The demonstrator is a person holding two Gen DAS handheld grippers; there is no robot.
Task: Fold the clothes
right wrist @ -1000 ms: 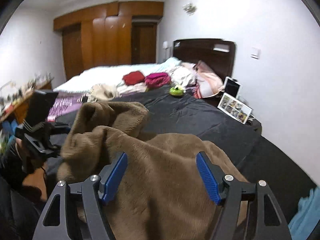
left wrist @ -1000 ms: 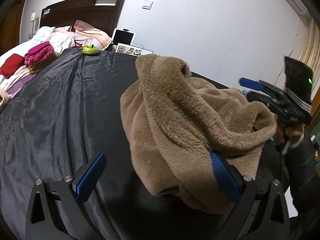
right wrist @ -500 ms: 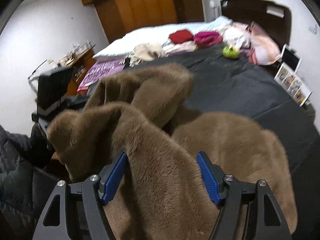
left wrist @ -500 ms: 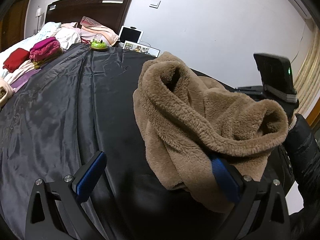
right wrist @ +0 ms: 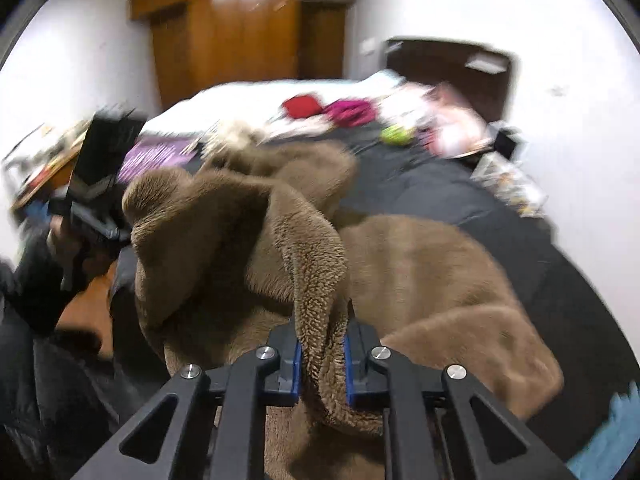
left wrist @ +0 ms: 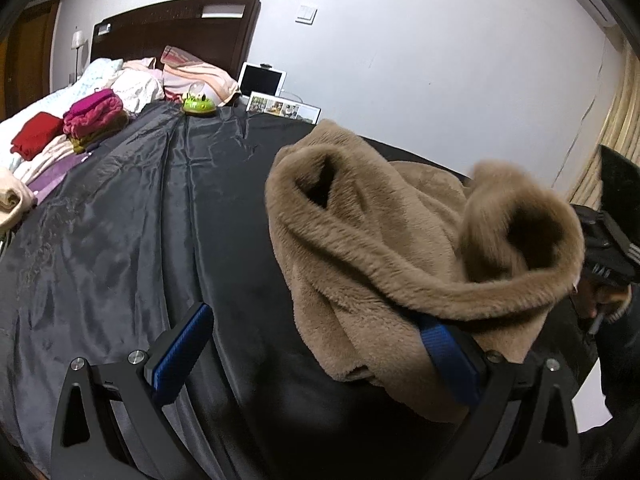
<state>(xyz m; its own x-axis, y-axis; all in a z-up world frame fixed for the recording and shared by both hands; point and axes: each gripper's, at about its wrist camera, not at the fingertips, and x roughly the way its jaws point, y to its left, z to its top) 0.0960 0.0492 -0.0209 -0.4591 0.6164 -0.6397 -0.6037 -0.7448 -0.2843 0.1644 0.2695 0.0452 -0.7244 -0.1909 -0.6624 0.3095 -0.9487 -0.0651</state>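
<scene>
Closing fast now, the right gripper (right wrist: 321, 364) has gone from jaws spread wide over the pile a second ago to blue pads pinching in on a hanging ridge of the brown fleecy plush garment (right wrist: 420, 280), and the cloth is squarely between them. That is a fresh grab on an edge, so folding looks barely begun: the garment is bunched and humped, with no flat panel or clean crease anywhere.

Over on the left gripper (left wrist: 316, 356), the jaws stand wide apart. One blue pad is bare over the bed, and the other sits under a draped fold of the same garment, touching it but clamping nothing.

The garment itself lies heaped on the dark grey satin bedspread (left wrist: 120, 240), near the bed's foot end, partly lifted, with a sleeve or collar opening gaping upward.

Further up the bed, a folded red garment (left wrist: 34, 140) and a magenta knitted bundle (left wrist: 94, 114) sit beside other clothes, possibly earlier work. By my read, this piece needs spreading, smoothing and every fold yet.
</scene>
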